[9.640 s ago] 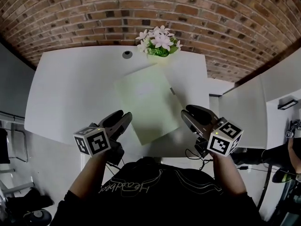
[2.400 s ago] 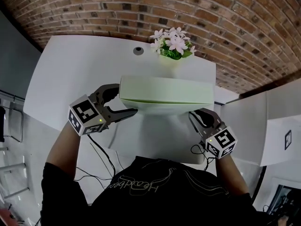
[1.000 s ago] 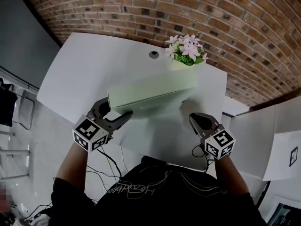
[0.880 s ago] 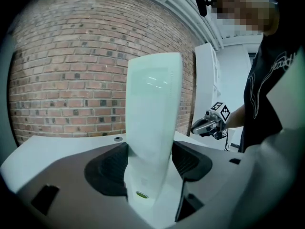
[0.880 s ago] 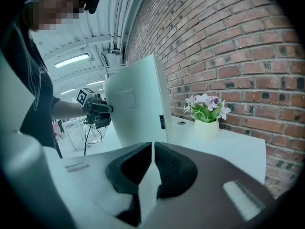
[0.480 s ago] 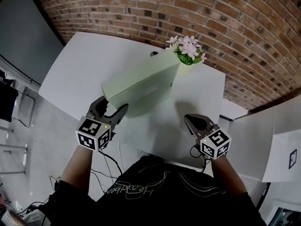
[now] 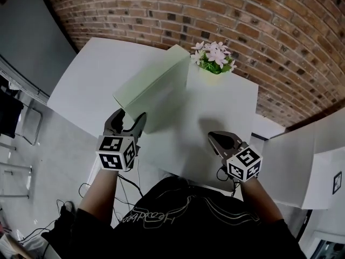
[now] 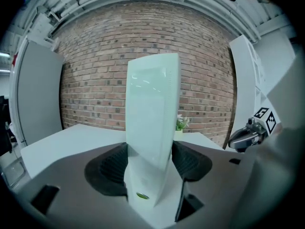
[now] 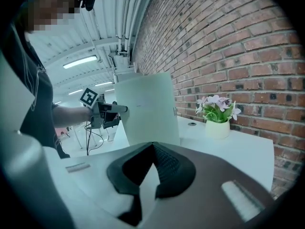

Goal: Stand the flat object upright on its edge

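Swung end-on toward the flowerpot (image 7: pixel 212 74), smooth pale-green flat box (image 7: pixel 153 93) stands upright on white desk (image 7: pixel 221 112), clamped in left gripper (image 7: pixel 129 121) jaws; right gripper (image 7: pixel 214 138) jaws closed, empty. Right gripper view alone shows its broad face.

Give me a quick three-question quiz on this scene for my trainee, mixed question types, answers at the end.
1. True or false: the right tongs grip the pale green flat box.
2. The left tongs are: A) open and empty; B) closed on the box; C) closed on nothing.
3. Fill in: the white pot of pink flowers stands by the ___ wall.
Key: 1 false; 2 B; 3 brick.
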### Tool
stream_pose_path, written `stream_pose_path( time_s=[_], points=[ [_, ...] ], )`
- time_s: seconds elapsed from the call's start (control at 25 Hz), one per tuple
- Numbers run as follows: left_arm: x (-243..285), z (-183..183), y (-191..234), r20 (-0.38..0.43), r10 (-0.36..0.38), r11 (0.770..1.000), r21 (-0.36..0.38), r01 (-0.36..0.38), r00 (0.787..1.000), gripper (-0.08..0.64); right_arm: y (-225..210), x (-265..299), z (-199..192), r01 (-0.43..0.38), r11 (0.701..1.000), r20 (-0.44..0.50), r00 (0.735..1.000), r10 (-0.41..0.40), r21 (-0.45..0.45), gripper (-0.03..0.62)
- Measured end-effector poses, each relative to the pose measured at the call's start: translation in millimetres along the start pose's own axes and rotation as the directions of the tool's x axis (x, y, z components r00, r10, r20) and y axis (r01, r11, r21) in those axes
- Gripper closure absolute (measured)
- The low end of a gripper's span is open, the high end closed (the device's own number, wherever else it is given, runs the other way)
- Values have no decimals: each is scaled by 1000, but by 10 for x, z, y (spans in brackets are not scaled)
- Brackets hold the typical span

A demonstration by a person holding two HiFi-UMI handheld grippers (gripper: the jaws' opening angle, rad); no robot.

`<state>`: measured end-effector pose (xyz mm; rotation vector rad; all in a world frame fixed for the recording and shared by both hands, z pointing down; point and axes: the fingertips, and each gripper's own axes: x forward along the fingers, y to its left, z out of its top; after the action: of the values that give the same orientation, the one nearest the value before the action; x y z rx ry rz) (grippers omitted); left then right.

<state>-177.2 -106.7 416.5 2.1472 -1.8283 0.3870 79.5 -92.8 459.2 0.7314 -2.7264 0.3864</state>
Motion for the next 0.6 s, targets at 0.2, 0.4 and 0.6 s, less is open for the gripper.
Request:
stream_pose_path(
  time_s=[0.2,0.4,0.6],
  points=[
    [18,2,-12,-3,73,997,-36,-73,997,267,4,-20,-24,-2,1000,-6,1000,2,1,587],
    [72,27,-32,-21,149,986,-70,-150,989,267,2,-41,-40,-3,1000,-7,1000,3,11,586],
    [149,51,-39,-18,199,976,-84,-200,980,267,-34,-92,-71,4,1000,-14,1000,-3,12,586]
  ],
)
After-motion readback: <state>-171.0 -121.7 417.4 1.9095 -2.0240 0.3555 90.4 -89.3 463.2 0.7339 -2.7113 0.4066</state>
